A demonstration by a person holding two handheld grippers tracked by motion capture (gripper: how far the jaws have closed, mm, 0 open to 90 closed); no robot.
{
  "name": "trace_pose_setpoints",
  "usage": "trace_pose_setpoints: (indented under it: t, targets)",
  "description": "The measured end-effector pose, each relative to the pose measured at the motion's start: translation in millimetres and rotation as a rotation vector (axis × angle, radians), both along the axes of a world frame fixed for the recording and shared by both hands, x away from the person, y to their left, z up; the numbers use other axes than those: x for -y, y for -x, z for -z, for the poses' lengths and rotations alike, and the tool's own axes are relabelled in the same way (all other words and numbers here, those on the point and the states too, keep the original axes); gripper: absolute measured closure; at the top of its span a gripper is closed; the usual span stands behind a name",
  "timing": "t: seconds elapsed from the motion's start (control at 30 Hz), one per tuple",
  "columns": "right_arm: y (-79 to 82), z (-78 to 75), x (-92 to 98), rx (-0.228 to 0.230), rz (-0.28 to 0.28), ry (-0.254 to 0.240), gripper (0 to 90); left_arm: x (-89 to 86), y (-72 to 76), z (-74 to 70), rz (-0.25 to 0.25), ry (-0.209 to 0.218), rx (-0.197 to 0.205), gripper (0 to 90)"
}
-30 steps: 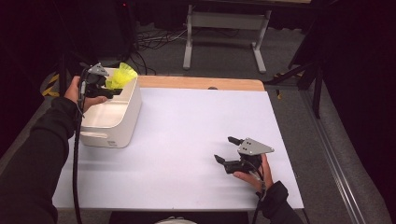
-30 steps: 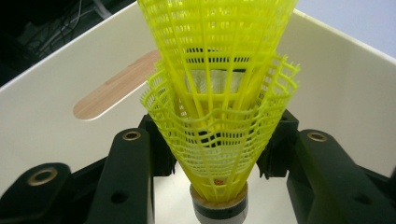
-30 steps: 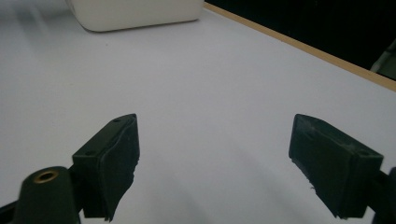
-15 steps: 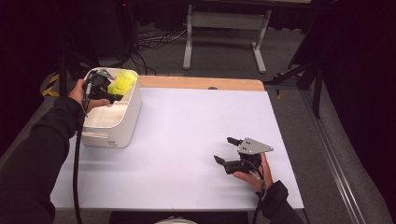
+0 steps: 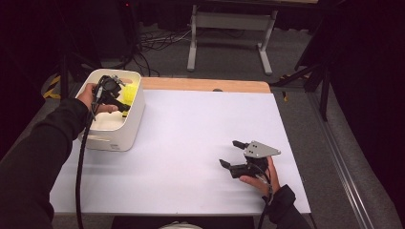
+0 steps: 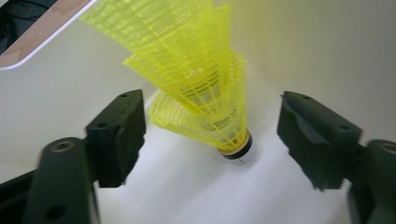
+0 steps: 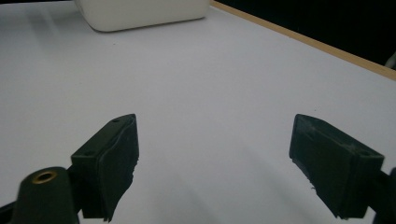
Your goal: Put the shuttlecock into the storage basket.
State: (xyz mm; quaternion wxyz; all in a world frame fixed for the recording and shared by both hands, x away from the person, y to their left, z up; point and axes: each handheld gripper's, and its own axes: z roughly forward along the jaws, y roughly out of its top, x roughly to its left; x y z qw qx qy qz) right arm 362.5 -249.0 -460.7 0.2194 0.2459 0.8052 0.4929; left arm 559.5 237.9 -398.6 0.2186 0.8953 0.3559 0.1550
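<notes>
**Shuttlecock let go in the bin**

At the table's left edge, the white bin (image 5: 112, 138) holds the yellow shuttlecock (image 6: 205, 98), cork end down on the bin floor, skirt tilted up. The left gripper (image 6: 210, 140) hangs inside the bin; its jaws have just been opening and stand spread either side of the shuttlecock, touching nothing. It looks very light, with a springy, easily crushed mesh skirt; the firm cork base is the safer hold. Rightward, the white table (image 5: 191, 143) looks smooth and flat. The right gripper (image 5: 235, 153) rests there, jaws spread, nothing between them. Beyond, a dark room with cables on the floor.
</notes>
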Motion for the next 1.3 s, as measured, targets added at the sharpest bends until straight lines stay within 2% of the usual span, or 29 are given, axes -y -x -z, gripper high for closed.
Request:
trace_pose_setpoints:
  t: [0.1, 0.23, 0.33, 0.37, 0.4, 0.47, 0.53, 0.6, 0.63, 0.7, 0.8, 0.87, 1.13, 1.23, 1.3]
  targets:
    - [0.5, -0.4, -0.2, 0.003, 0.001, 0.003, 17.0, 0.5, 1.3, -2.5, -0.007, -0.014, 0.03, 12.3]
    - [0.4, -0.9, -0.1, 0.011, 0.005, 0.009, 16.9, -3.6, 6.8, -10.2, -0.018, 0.038, 0.085, 10.2]
    - [0.0, -1.1, 0.2, 0.016, 0.006, 0.014, 16.8, -8.0, 10.7, -16.3, -0.018, 0.071, 0.116, 9.9]
    - [-0.1, -1.2, 0.1, 0.021, 0.01, 0.017, 16.8, -8.3, 12.6, -19.2, -0.007, 0.054, 0.137, 9.9]
    - [-0.1, -1.3, 0.1, 0.024, 0.015, 0.02, 16.7, -9.4, 15.3, -22.3, 0.006, 0.055, 0.159, 10.1]
    - [0.0, -1.3, 0.0, 0.026, 0.017, 0.022, 16.7, -13.4, 19.2, -28.0, 0.018, 0.105, 0.186, 13.6]
    - [0.6, -1.7, -0.5, 0.029, 0.018, 0.029, 16.7, -16.9, 23.4, -33.4, 0.025, 0.114, 0.219, 14.1]
    - [1.4, -2.0, -1.0, 0.032, 0.017, 0.03, 16.7, -21.1, 28.5, -39.1, 0.03, 0.153, 0.255, 14.1]
    - [1.6, -2.1, -1.1, 0.034, 0.017, 0.03, 16.7, -21.8, 30.3, -40.8, 0.031, 0.158, 0.261, 14.1]
    - [1.8, -2.1, -1.1, 0.034, 0.016, 0.031, 16.7, -23.2, 35.1, -45.4, 0.025, 0.154, 0.302, 14.1]
    - [2.0, -2.4, -1.2, 0.037, 0.016, 0.028, 16.7, -24.2, 42.7, -51.8, 0.021, 0.16, 0.322, 16.1]
    - [2.2, -2.2, -1.6, 0.034, 0.013, 0.029, 16.8, -23.6, 47.8, -54.0, 0.03, 0.141, 0.338, 17.6]
    - [4.5, -2.9, -1.0, 0.043, 0.026, 0.026, 17.0, -21.2, 68.7, -54.4, 0.032, 0.198, 0.384, 17.2]
    - [6.6, -3.9, -1.4, 0.049, 0.031, 0.025, 16.9, -19.9, 76.4, -55.3, 0.038, 0.207, 0.412, 16.8]
    - [7.8, -4.7, -2.0, 0.055, 0.032, 0.028, 17.0, -19.4, 80.0, -55.6, 0.037, 0.204, 0.415, 16.2]
